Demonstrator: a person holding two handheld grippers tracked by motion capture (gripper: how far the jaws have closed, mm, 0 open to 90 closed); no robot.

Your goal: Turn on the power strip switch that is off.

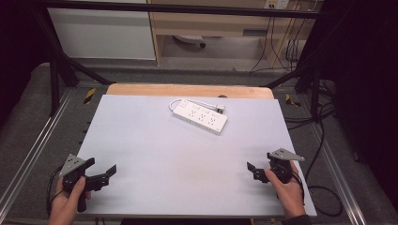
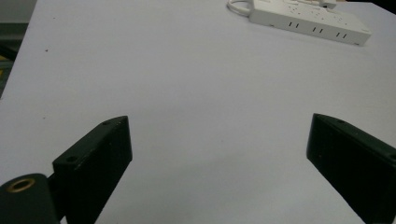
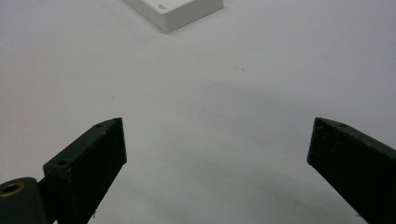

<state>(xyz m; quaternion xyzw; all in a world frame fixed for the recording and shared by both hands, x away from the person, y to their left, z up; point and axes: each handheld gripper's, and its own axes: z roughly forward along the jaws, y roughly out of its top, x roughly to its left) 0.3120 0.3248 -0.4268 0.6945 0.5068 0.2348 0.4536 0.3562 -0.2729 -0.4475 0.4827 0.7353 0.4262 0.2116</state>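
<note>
On the table (image 1: 155,154): power strip (image 1: 200,116) was seen far back, well apart from both tongs.
Left tongs (image 1: 110,171): held open, empty.
Right tongs (image 1: 251,167): held open, empty.
Advice: strip judged best approached squarely, gripped across its narrow body.

The worktop (image 1: 155,154) is a pale grey-white sheet laid over a wooden board, whose bare wood edge shows along the far side. A white power strip (image 1: 200,116) lies flat on the sheet near that wood edge, set at a slant. Its white cable (image 1: 199,102) loops just beside the strip, between it and the wood edge.
</note>
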